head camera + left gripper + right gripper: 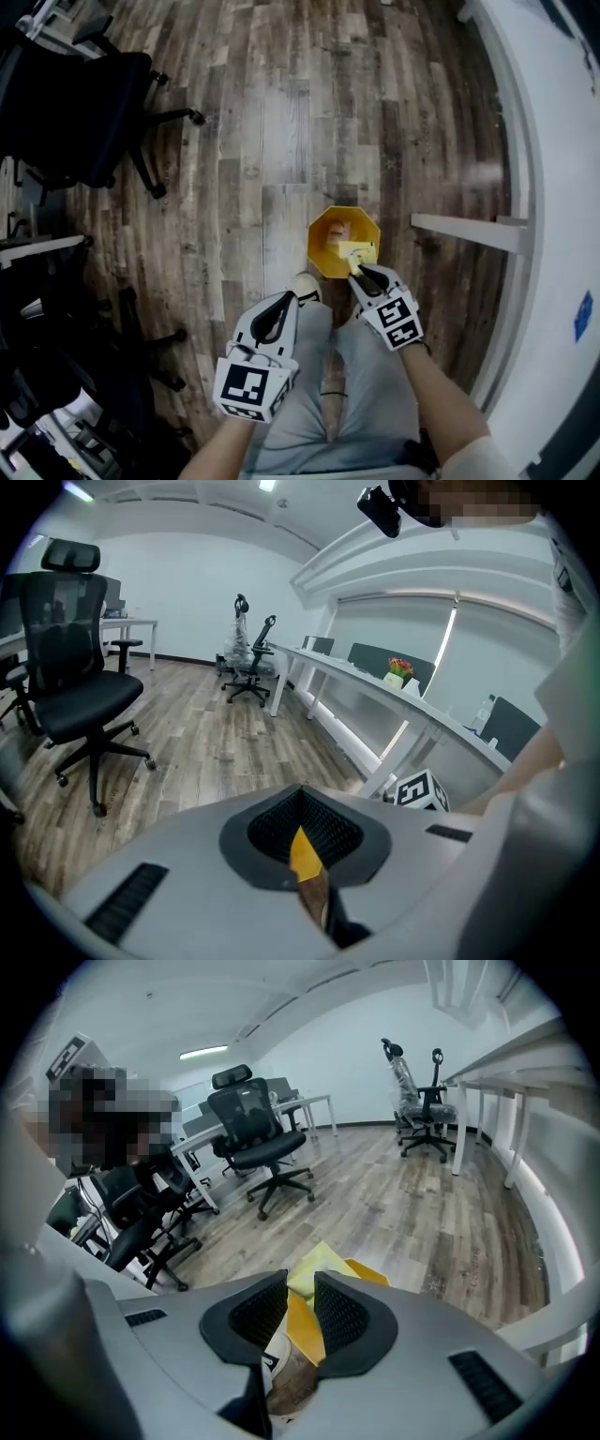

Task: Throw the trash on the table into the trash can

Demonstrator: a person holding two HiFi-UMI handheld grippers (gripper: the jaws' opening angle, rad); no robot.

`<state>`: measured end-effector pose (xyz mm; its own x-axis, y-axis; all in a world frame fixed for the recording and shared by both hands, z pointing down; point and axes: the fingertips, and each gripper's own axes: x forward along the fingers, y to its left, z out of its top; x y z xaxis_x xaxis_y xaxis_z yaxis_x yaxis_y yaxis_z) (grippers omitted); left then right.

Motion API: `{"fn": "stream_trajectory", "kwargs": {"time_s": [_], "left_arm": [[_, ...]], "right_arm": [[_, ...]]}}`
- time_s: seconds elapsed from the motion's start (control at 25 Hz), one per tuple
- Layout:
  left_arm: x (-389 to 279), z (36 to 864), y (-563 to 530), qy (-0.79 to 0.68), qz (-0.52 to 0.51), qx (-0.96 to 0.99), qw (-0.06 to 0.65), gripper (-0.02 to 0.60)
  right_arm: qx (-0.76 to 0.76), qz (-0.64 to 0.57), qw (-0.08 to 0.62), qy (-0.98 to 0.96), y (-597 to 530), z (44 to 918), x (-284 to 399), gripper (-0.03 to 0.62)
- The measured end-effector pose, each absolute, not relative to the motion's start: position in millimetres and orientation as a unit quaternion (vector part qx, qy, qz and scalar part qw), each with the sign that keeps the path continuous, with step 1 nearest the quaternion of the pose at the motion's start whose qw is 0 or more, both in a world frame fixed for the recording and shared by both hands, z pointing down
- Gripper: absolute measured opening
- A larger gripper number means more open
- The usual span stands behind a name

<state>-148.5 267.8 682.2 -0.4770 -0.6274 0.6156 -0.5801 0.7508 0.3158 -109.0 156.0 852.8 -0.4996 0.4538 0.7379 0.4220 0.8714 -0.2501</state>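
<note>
Crumpled pale-yellow paper scrap (357, 251) (316, 1267) is pinched at the tips of the right gripper (359, 270) (300, 1283), jaws narrow and closed on it, the paper sticking out past the tips. It hangs over the near rim of the orange octagonal trash can (317, 246) (378, 1276), which stands on the floor just ahead of the person's feet; the can's inside reads as plain orange and contents cannot be made out. Left gripper (290, 298) (302, 794) has jaws pressed together with nothing between them; only a sliver of the orange can shows through the slit behind the pads. It hovers beside the right gripper, tips over a white shoe (305, 285), near the can but apart from it. Grey trouser legs (375, 394) fill the bottom of the head view. Floor is grey-brown wood-look plank flooring (281, 112) (206, 733). Black wheeled office chair (84, 103) (70, 667) sits well apart at the person's left. Long white desk (562, 187) (375, 682) runs along the person's right, white wall behind it. More black chairs stand at the far end of the room in both gripper views.
</note>
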Motion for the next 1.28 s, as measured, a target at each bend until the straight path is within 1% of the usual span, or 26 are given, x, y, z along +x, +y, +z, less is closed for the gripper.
{"fn": "stream_trajectory", "kwargs": {"time_s": [0.2, 0.28, 0.32, 0.36, 0.52, 0.64, 0.76, 0.92, 1.0, 1.08, 1.16, 1.28], "left_arm": [[-150.8, 695.6, 277.4, -0.86, -0.041, 0.347, 0.372, 0.0], [-150.8, 701.4, 281.0, -0.859, -0.039, 0.345, 0.376, 0.0], [-151.1, 703.7, 282.9, -0.859, -0.037, 0.342, 0.38, 0.0], [-151.6, 705.1, 284.4, -0.858, -0.035, 0.34, 0.383, 0.0], [-154.9, 704.9, 286.4, -0.858, -0.036, 0.338, 0.385, 0.0], [-157.3, 694.4, 282.3, -0.858, -0.039, 0.341, 0.383, 0.0], [-158.8, 669.7, 272.1, -0.857, -0.04, 0.349, 0.377, 0.0], [-158.5, 623.1, 262.1, -0.856, -0.036, 0.359, 0.37, 0.0], [-158.2, 598.2, 256.1, -0.858, -0.036, 0.365, 0.361, 0.0], [-156.8, 573.5, 249.8, -0.857, -0.038, 0.373, 0.353, 0.0], [-153.1, 548.3, 242.9, -0.856, -0.039, 0.381, 0.347, 0.0], [-142.9, 512.3, 230.7, -0.849, -0.042, 0.4, 0.344, 0.0]], "right_arm": [[-0.27, 0.002, 0.451, -0.851, 164.7, 890.4, -112.6, 0.108], [-0.268, 0.008, 0.46, -0.846, 163.2, 902.1, -112.7, 0.129], [-0.267, 0.011, 0.465, -0.844, 162.5, 907.0, -112.7, 0.157], [-0.267, 0.01, 0.468, -0.842, 162.2, 910.8, -112.7, 0.172], [-0.269, 0.004, 0.47, -0.84, 160.2, 911.0, -113.7, 0.182], [-0.264, 0.006, 0.467, -0.844, 153.2, 895.0, -116.4, 0.181], [-0.252, 0.012, 0.457, -0.853, 140.4, 862.1, -120.2, 0.181], [-0.235, 0.042, 0.431, -0.87, 126.6, 797.0, -121.3, 0.179], [-0.228, 0.063, 0.414, -0.879, 119.3, 758.2, -121.4, 0.155], [-0.22, 0.077, 0.394, -0.889, 112.8, 715.1, -122.8, 0.098], [-0.211, 0.086, 0.373, -0.899, 107.1, 671.8, -122.8, 0.058], [-0.196, 0.11, 0.351, -0.909, 99.4, 612.3, -117.4, 0.043]]}}
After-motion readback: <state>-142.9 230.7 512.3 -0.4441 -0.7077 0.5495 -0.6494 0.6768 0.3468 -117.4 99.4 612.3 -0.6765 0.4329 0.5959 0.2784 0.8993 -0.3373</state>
